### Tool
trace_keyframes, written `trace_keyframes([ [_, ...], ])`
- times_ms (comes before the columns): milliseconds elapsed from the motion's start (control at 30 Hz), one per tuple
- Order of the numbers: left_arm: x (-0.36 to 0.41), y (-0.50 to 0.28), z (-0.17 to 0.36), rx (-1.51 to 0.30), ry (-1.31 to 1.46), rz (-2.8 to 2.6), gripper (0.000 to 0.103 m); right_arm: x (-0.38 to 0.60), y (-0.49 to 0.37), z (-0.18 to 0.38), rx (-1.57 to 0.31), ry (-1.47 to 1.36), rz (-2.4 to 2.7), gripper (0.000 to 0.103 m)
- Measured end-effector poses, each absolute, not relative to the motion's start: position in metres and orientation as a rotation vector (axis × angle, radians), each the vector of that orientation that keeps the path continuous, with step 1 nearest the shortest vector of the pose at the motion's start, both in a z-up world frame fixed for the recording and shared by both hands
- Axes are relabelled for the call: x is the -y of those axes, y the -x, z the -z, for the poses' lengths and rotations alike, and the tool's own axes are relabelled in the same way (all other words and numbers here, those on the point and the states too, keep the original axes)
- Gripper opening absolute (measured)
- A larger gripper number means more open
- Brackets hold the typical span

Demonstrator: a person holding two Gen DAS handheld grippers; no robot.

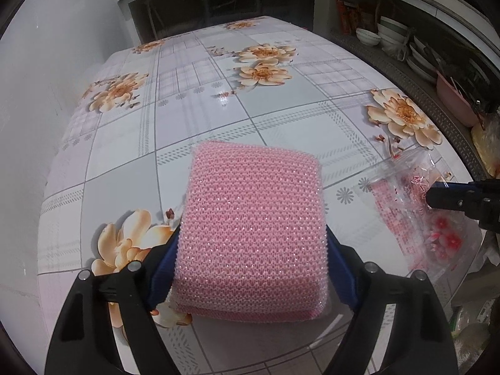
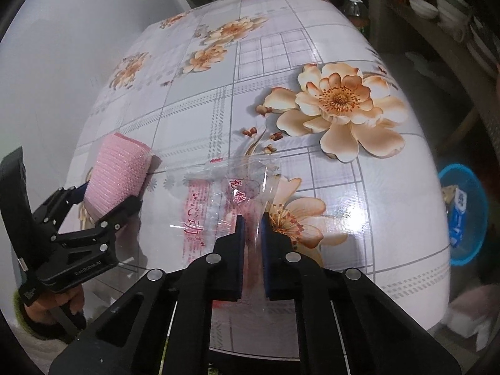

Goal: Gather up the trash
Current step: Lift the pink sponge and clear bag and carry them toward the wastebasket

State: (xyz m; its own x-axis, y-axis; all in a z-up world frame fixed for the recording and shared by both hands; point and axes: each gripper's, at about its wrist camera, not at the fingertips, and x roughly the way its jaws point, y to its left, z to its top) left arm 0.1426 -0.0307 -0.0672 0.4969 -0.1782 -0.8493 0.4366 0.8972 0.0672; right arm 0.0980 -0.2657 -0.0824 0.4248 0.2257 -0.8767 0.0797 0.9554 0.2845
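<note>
Clear pink-printed plastic wrapper (image 2: 218, 200), one, sat pinched in the down-tilted right gripper (image 2: 251, 218); the left gripper (image 1: 250, 243) clasped one pink mesh sponge (image 1: 253, 225).

This is a home kitchen. A desk (image 1: 193, 93) wears a flowery cover, and a shelf (image 1: 406, 72) beside it holds bowls (image 1: 368, 36) and plates (image 1: 422, 59).

I am reading "GenRobot.AI" in small pale letters on the black body of the left claw (image 2: 132, 187), seen from the right wrist view. On the clear plastic wrapper (image 2: 218, 193) lying on the counter (image 2: 390, 250), I am seeing red Chinese characters printed down a pink strip and more on a pink patch beside it, but I am not making them out reliably. The blue carton in the blue basin (image 2: 468, 218) carries print too small to read.
</note>
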Motion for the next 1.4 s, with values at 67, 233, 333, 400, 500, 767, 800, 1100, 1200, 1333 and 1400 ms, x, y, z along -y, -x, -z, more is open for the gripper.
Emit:
trace_keyframes([
  [67, 0.031, -0.142, 0.066, -0.979, -0.292, 0.378, 0.080, 0.268, -0.097, 0.080, -1.127, -0.316, -0.091, 0.005],
  [233, 0.032, -0.142, 0.063, -0.969, -0.292, 0.376, 0.080, 0.274, -0.096, 0.074, -1.110, -0.338, -0.086, 0.004],
  [333, 0.032, -0.142, 0.062, -0.967, -0.288, 0.377, 0.080, 0.276, -0.096, 0.071, -1.101, -0.346, -0.087, 0.004],
  [400, 0.032, -0.142, 0.061, -0.964, -0.287, 0.377, 0.080, 0.279, -0.097, 0.069, -1.097, -0.344, -0.087, 0.004],
  [500, 0.031, -0.142, 0.059, -0.959, -0.284, 0.380, 0.080, 0.279, -0.098, 0.067, -1.090, -0.343, -0.087, 0.003],
  [767, 0.030, -0.141, 0.054, -0.946, -0.280, 0.379, 0.080, 0.280, -0.100, 0.061, -1.074, -0.343, -0.090, 0.003],
  [800, 0.030, -0.141, 0.053, -0.943, -0.280, 0.378, 0.080, 0.279, -0.100, 0.061, -1.073, -0.342, -0.089, 0.003],
  [1100, 0.028, -0.140, 0.048, -0.928, -0.280, 0.373, 0.080, 0.277, -0.101, 0.057, -1.059, -0.336, -0.091, 0.003],
  [1200, 0.028, -0.140, 0.045, -0.920, -0.283, 0.371, 0.080, 0.278, -0.101, 0.055, -1.052, -0.338, -0.092, 0.003],
  [1333, 0.029, -0.141, 0.040, -0.907, -0.287, 0.370, 0.080, 0.278, -0.101, 0.054, -1.046, -0.339, -0.093, 0.003],
  [1400, 0.030, -0.141, 0.038, -0.900, -0.290, 0.368, 0.080, 0.278, -0.101, 0.053, -1.043, -0.340, -0.094, 0.003],
])
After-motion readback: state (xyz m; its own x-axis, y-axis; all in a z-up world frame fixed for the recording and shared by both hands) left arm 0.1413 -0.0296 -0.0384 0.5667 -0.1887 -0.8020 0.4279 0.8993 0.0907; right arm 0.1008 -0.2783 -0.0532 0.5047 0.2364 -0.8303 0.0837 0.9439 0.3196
